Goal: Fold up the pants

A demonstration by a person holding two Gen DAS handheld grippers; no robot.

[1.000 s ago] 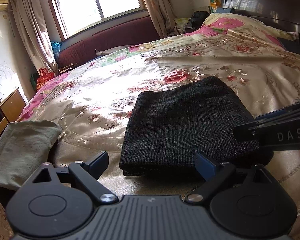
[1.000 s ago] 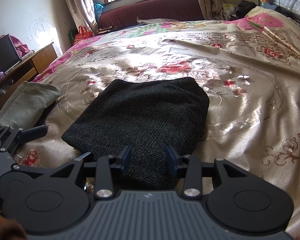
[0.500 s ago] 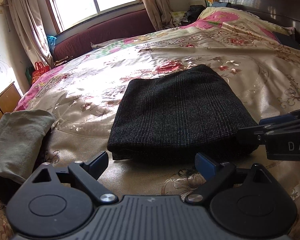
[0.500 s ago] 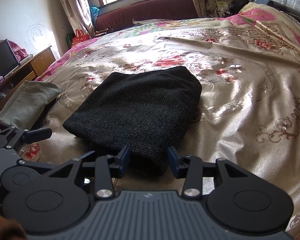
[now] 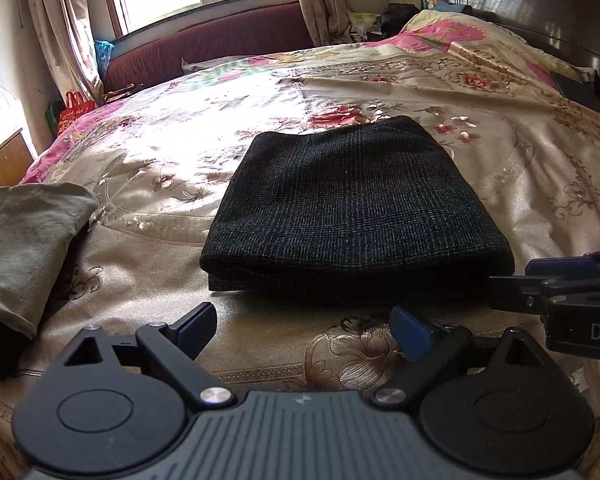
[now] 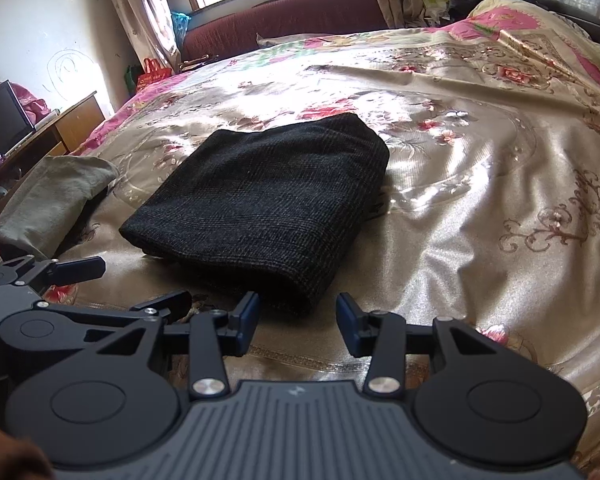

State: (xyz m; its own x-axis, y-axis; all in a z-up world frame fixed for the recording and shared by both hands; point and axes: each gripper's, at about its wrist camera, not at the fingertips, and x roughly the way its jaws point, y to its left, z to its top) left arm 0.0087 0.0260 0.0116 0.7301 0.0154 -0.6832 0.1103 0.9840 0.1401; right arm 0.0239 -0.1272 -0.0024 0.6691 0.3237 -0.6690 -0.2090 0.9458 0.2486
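Observation:
The dark checked pants [image 5: 352,208] lie folded into a thick flat rectangle on the flowered satin bedspread [image 5: 520,200]. My left gripper [image 5: 302,320] is open and empty, hovering over the bedspread just short of the pants' near folded edge. My right gripper [image 6: 297,308] is open too, its blue pads [image 6: 248,318] standing either side of the pants' near right corner [image 6: 296,296] without pressing on it. Each gripper shows in the other's view: the right gripper [image 5: 560,284] at the right edge, the left gripper [image 6: 76,268] at the left edge.
A folded grey-green garment [image 5: 24,240] lies at the bed's left edge, over something dark. A wooden cabinet [image 6: 72,124] with a TV [image 6: 0,116] stands left of the bed. A maroon bench [image 5: 220,44] runs under the window, and a dark headboard [image 5: 540,8] is at right.
Both grippers have drawn back from the pants toward the bed's near edge. The right gripper's fingers, earlier astride the pants' near edge, now stand just at its corner. The pants lie still.

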